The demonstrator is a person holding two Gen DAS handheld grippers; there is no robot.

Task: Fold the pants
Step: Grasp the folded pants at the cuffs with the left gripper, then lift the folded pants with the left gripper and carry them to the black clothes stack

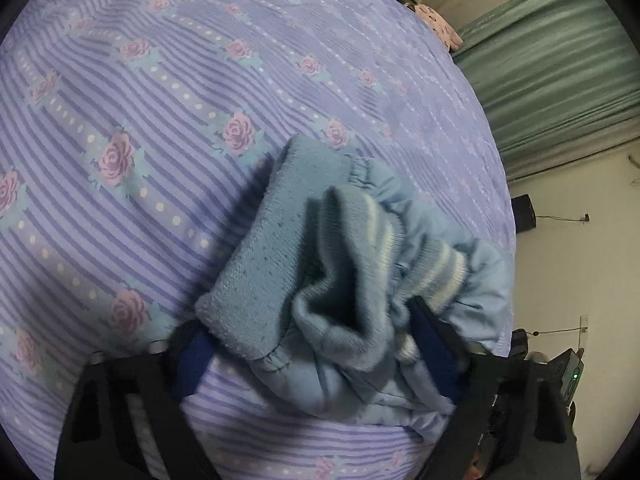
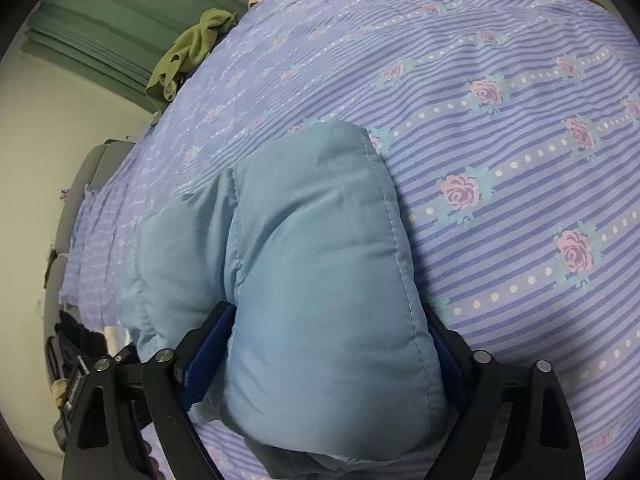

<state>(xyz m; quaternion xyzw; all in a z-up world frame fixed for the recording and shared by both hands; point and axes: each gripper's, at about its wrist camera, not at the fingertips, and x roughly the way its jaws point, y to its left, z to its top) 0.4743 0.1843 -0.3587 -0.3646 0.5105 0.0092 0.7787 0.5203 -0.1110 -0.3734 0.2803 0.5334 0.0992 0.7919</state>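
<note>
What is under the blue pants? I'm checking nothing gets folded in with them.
Around the pants only the striped flowered bedspread shows. Whatever lies directly beneath them is covered.

Each claw (image 2: 320, 344) has black angular arms, silver screw heads and dark-blue pads (image 2: 204, 356).

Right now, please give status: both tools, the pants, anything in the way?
Left tool astride knit cuff end; right tool shut on padded section. Blue pants bunched on striped bedspread. Nothing in the way.

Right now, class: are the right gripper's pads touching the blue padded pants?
Touching. The right wrist view shows the right gripper with both blue pads pressed against the pants.
</note>
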